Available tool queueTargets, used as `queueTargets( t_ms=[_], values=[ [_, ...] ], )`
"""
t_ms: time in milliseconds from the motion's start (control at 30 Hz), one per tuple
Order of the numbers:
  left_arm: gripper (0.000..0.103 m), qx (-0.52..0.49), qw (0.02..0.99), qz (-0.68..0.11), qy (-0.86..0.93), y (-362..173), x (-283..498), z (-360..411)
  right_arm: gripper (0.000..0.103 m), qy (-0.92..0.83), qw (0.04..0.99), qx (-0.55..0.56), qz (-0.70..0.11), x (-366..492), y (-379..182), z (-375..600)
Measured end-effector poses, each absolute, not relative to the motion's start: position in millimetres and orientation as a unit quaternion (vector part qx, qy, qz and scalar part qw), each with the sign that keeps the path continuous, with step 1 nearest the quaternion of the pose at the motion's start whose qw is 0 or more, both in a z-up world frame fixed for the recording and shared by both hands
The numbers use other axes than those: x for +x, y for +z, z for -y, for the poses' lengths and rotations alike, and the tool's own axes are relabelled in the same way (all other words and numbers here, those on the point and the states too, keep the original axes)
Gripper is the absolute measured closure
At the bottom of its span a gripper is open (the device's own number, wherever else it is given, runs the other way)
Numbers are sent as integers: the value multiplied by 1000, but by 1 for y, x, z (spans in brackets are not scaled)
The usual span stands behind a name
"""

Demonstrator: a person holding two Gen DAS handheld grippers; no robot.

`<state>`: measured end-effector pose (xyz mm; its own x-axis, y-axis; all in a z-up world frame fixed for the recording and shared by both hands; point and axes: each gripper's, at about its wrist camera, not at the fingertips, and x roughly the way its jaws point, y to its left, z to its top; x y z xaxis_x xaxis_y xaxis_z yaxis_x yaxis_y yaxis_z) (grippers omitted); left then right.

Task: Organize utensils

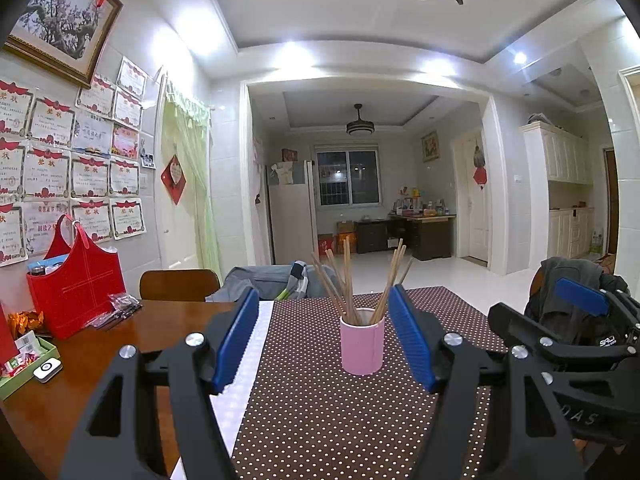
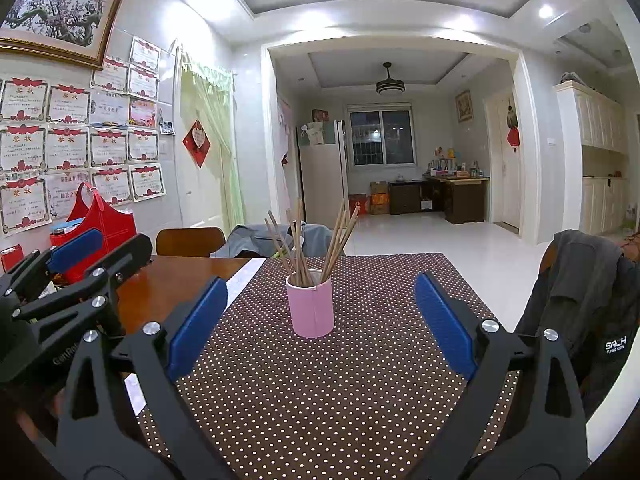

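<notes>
Chopsticks (image 1: pixel 352 280) all standing in pink cup (image 1: pixel 362 346) on table (image 1: pixel 120 332); nothing loose visible, task looks done. Left gripper (image 1: pixel 324 336) fingers apart, empty; right gripper (image 2: pixel 316 320) likewise.

Wooden table (image 1: pixel 132 336) with dotted brown cloth (image 1: pixel 320 408), pink cup (image 1: pixel 362 346) upright on it, red bag (image 1: pixel 76 284) alongside.

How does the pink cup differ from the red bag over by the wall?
The pink cup is a small plain cylinder standing on the dotted cloth; the red bag is far bigger, boxy, with tall handles, and stands on bare wood near the wall. The pink cup holds wooden chopsticks fanning out of its top; the red bag holds mixed items barely rising above its rim. Both stand upright, open-topped, on the same table.
</notes>
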<state>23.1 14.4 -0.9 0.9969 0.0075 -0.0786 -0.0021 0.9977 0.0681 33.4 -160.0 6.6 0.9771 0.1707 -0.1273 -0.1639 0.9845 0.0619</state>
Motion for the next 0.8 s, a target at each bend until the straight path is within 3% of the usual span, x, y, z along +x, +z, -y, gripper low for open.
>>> queueTargets(
  t_ms=[800],
  values=[
    [37, 34, 999, -42, 3, -4, 22, -22, 10, 85, 993, 29, -72, 25, 2, 151]
  ],
)
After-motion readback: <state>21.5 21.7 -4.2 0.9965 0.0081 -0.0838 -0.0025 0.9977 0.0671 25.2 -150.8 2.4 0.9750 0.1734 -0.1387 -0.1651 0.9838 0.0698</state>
